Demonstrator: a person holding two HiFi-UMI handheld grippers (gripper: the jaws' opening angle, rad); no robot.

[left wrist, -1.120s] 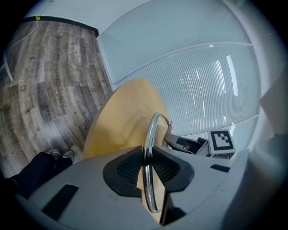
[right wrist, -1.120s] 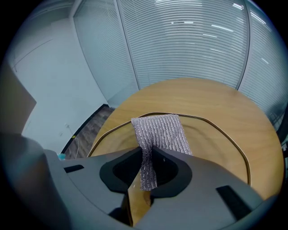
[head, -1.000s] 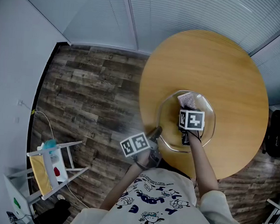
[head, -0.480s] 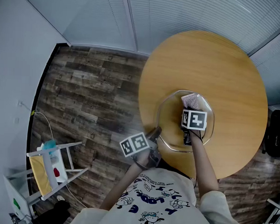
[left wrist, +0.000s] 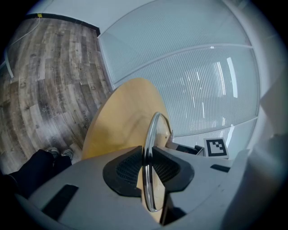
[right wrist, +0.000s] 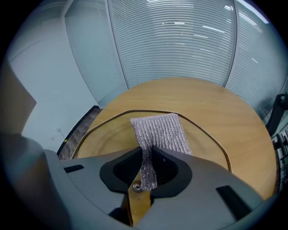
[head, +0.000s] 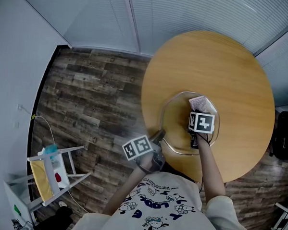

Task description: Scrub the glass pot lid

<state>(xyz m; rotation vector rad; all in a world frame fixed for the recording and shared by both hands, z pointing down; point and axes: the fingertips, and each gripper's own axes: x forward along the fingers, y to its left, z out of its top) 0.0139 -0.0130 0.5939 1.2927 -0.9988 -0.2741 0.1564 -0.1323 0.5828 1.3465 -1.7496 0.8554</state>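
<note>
My right claw (right wrist: 145, 167), clenched on the mesh scrub cloth (right wrist: 159, 132), has slid slightly rightward across the glass pot lid (head: 174, 125); my left claw (left wrist: 146, 166) pinches its rim. Scrubbing's under way.

The right hand-held gripper (head: 198, 112) sits a little farther to the right over the glass pot lid (head: 174, 125) than a second ago. The silvery mesh scrubbing cloth (head: 201, 102) pinched in its jaws slides with it, closer to the lid's right rim.
</note>
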